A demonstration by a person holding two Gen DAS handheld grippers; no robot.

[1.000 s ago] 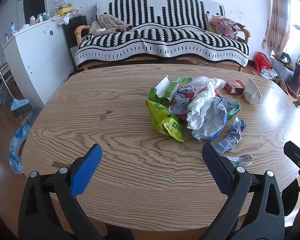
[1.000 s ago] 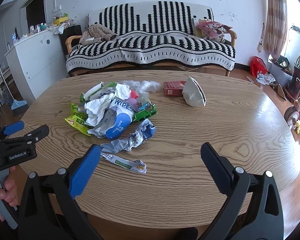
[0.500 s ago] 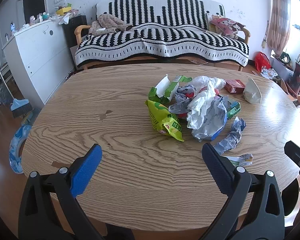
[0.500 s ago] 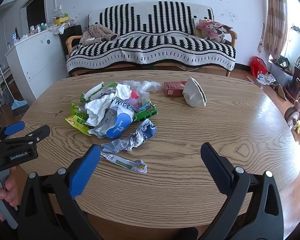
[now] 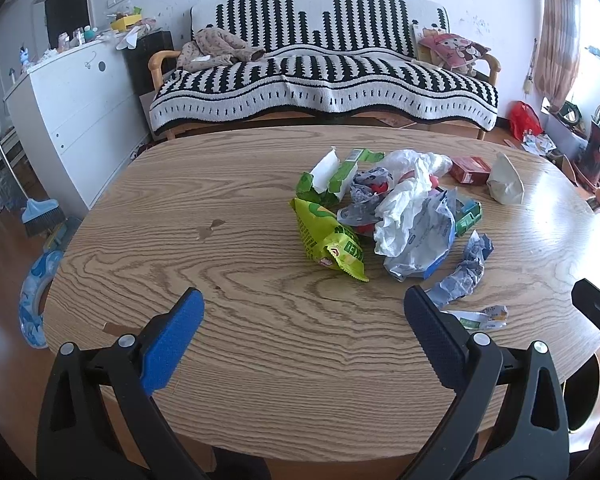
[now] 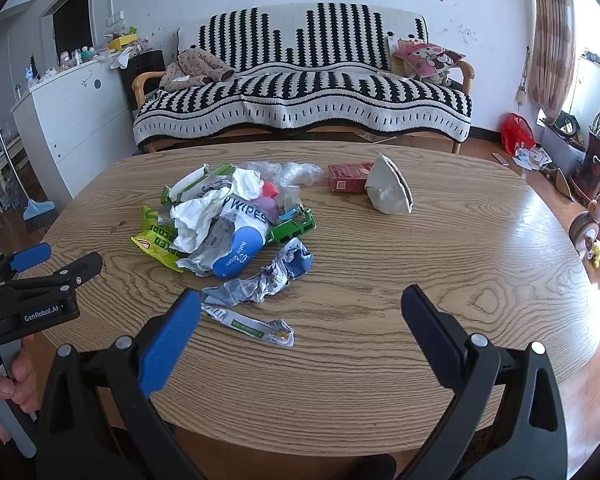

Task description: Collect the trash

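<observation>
A heap of trash (image 5: 384, 208) lies on the oval wooden table (image 5: 180, 240): a green snack bag (image 5: 328, 240), a baby wipes pack (image 6: 236, 248), white crumpled paper (image 6: 196, 216), a green carton (image 6: 292, 232). A crumpled silver-blue wrapper (image 6: 268, 280) and a flat wrapper strip (image 6: 252, 326) lie nearer. A red box (image 6: 348, 176) and a white paper bag (image 6: 390, 192) sit apart. My left gripper (image 5: 300, 320) is open and empty over the near table. My right gripper (image 6: 300, 316) is open and empty, just behind the strip.
A striped sofa (image 6: 300, 92) stands behind the table. A white cabinet (image 5: 68, 108) and a broom (image 5: 40, 212) are at the left. A red bag and clutter (image 6: 518, 140) lie on the floor at the right, with a toy tricycle (image 6: 596, 228).
</observation>
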